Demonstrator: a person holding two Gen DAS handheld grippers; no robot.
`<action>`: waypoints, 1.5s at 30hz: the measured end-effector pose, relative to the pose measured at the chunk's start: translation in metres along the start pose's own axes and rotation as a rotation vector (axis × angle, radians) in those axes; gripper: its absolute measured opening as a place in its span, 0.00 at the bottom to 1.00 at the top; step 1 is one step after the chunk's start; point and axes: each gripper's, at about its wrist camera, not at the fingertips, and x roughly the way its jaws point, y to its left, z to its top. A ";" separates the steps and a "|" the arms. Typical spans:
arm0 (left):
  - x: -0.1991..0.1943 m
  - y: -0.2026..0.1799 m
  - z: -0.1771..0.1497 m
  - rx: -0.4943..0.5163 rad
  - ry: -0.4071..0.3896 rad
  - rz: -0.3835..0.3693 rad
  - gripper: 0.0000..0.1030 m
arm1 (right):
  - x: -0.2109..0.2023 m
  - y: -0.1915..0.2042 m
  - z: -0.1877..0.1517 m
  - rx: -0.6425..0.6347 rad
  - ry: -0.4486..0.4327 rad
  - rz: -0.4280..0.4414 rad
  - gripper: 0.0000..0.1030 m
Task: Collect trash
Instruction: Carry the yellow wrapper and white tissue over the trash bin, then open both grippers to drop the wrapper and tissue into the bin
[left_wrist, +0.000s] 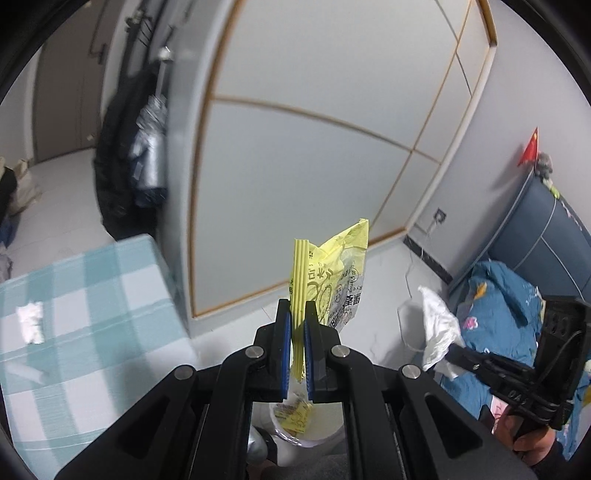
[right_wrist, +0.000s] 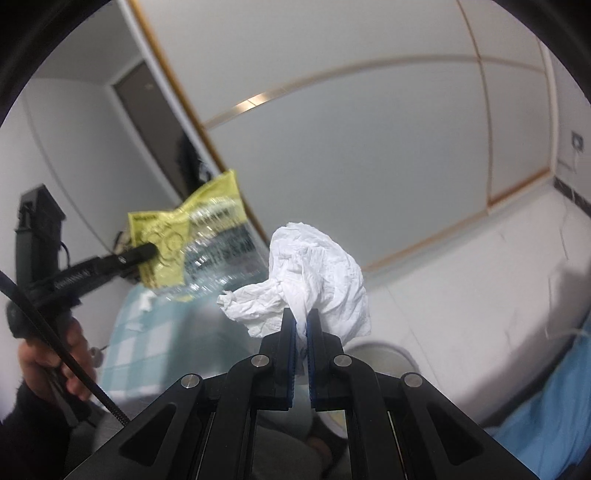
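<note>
- Here the left gripper (left_wrist: 298, 310) is clamped on a yellow wrapper (left_wrist: 332, 280), which stands up past its fingertips.
- Below its jaws sits a white bin (left_wrist: 314, 432) with yellow scraps inside.
- The right gripper (right_wrist: 301, 319) is clamped on a crumpled white tissue (right_wrist: 314, 273), bunched just ahead of its tips.
- A checked cloth (left_wrist: 74, 295) lies off to the left gripper's left.

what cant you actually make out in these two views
- Left wrist view: the white round bin is mostly hidden by the left gripper, which pinches the yellow printed plastic wrapper.
- Right wrist view: the crumpled white tissue in the right gripper covers what lies beyond it.
- Both views: wrapper print is unreadable.
</note>
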 end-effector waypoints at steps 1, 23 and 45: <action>0.010 -0.002 0.000 0.000 0.019 -0.001 0.02 | 0.010 -0.008 -0.003 0.016 0.025 -0.007 0.05; 0.144 -0.002 -0.031 -0.038 0.345 -0.024 0.02 | 0.179 -0.093 -0.094 0.222 0.559 -0.007 0.08; 0.201 -0.021 -0.065 0.041 0.582 -0.062 0.02 | 0.125 -0.106 -0.072 0.276 0.398 -0.020 0.58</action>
